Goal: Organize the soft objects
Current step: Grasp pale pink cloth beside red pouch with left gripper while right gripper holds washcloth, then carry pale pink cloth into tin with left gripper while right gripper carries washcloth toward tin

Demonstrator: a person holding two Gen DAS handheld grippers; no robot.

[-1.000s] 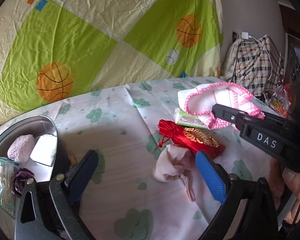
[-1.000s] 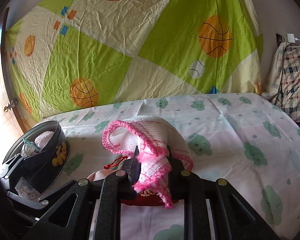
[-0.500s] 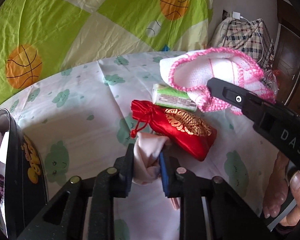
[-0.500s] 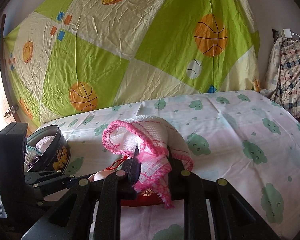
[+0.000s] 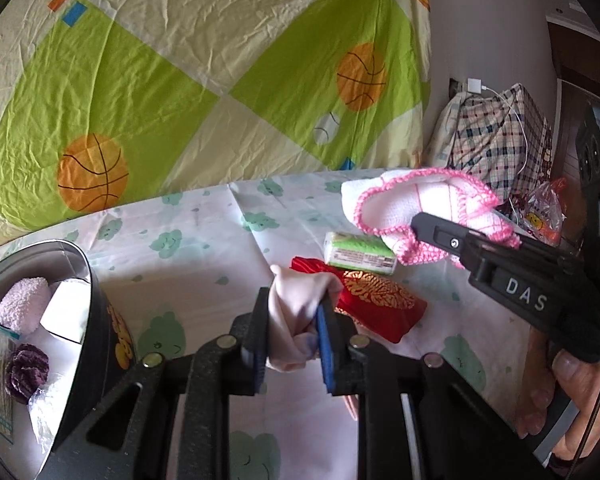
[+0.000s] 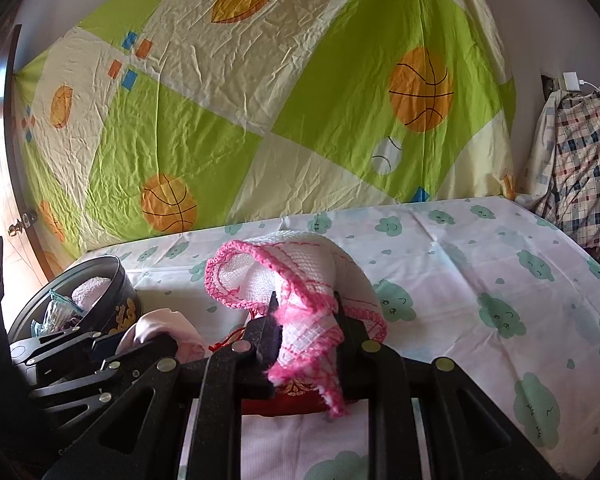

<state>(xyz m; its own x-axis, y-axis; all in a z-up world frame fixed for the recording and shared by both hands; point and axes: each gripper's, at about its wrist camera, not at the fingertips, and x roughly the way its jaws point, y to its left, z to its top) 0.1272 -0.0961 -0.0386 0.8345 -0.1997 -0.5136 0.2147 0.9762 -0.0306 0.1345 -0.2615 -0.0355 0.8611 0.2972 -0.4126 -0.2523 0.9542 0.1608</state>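
Since a second ago your left claw (image 5: 292, 330) has gone from wide apart over the bench (image 5: 204, 240) to clamped on the pale pink cloth (image 5: 296, 312), and the cloth now hangs clear of the red pouch (image 5: 380, 304) it lay against. Your right claw (image 6: 306, 332) is unchanged: together on the pink-edged towel (image 6: 296, 280), held above the bench.

Cloth: bunched between the blue pads (image 5: 326, 348), folds spilling above and below them. It looks light and limp, so it will drape and swing, not hold shape. The grip sits mid-bundle, which seems secure; a pinch on a loose edge would probably let it unfold.

Tin (image 5: 100, 320): at your left, open, other soft items already inside. Likely next step is to carry the cloth over its rim.

Green pack (image 5: 360, 250) rests behind the pouch, under the towel.
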